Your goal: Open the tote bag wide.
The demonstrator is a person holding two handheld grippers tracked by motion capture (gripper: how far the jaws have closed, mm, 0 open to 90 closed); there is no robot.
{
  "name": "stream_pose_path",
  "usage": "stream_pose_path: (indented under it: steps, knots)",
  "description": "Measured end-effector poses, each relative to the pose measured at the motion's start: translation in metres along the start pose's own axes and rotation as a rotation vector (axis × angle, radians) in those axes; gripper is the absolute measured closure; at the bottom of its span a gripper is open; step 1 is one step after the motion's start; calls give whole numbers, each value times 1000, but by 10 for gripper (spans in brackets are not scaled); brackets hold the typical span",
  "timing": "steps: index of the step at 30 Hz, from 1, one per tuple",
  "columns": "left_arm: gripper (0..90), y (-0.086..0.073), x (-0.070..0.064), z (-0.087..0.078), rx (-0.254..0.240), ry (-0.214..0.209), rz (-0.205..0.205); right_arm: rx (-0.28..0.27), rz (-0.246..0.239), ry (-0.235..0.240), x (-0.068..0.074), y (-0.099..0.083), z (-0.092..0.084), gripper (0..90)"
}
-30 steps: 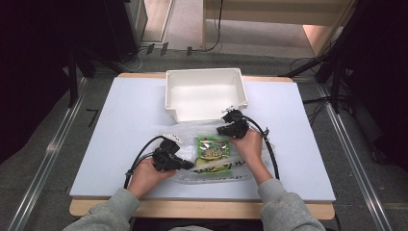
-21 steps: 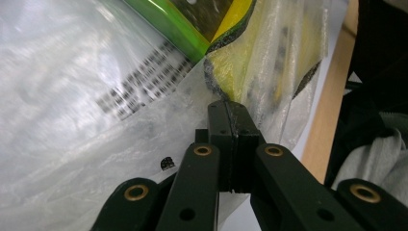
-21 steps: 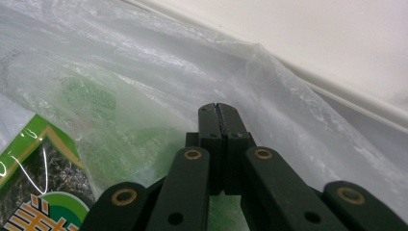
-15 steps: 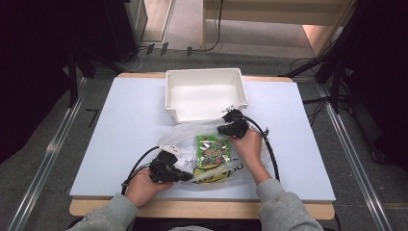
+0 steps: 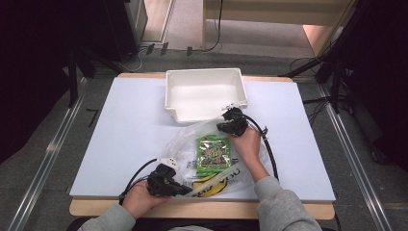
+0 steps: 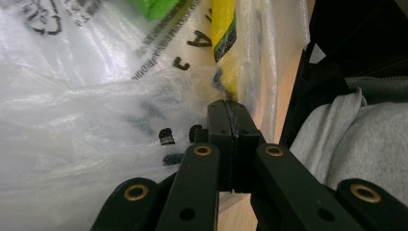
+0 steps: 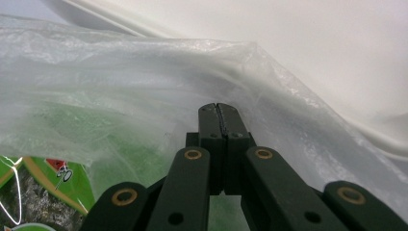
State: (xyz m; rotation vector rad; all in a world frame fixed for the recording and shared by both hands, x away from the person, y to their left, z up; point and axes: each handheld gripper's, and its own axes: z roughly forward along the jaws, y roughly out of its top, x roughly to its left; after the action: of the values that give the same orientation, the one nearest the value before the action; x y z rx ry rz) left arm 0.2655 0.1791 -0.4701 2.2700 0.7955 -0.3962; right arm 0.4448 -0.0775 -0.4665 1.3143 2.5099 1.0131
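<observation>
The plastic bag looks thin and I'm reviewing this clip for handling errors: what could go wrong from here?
Both grippers, left and right, are shut on the plastic bag, so pulling apart may tear the film. The green snack packet could slide out. The left gripper sits near the table edge, where the bag might drag off.

Clear plastic bag (image 5: 192, 149), crumpled, green packet (image 5: 212, 154) inside

A flat white rectangular table (image 5: 125, 120) with a pale wooden edge along its near side fills the middle of the high view. Directly on it, at upper centre, stands an open white rectangular plastic bin (image 5: 173, 96). Just below the bin, touching its front wall, lies a crumpled clear plastic bag (image 5: 185, 144) with black print, reaching to the table's lower edge; a green snack packet (image 5: 213, 154) and a yellow item show inside it.
</observation>
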Motion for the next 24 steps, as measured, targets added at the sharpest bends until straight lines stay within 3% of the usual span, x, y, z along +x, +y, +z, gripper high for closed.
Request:
stream_pose_path:
  steps: [5,19,24]
  knots:
    - [900,1,2,-1,-13,14,-21,2,28,26,1,0,-2,900]
    - [900,4,5,-1,-29,40,-33,-51,-48,90,32,3,-41,900]
    - [900,6,6,-1,-34,50,-32,-53,-56,125,39,1,-43,900]
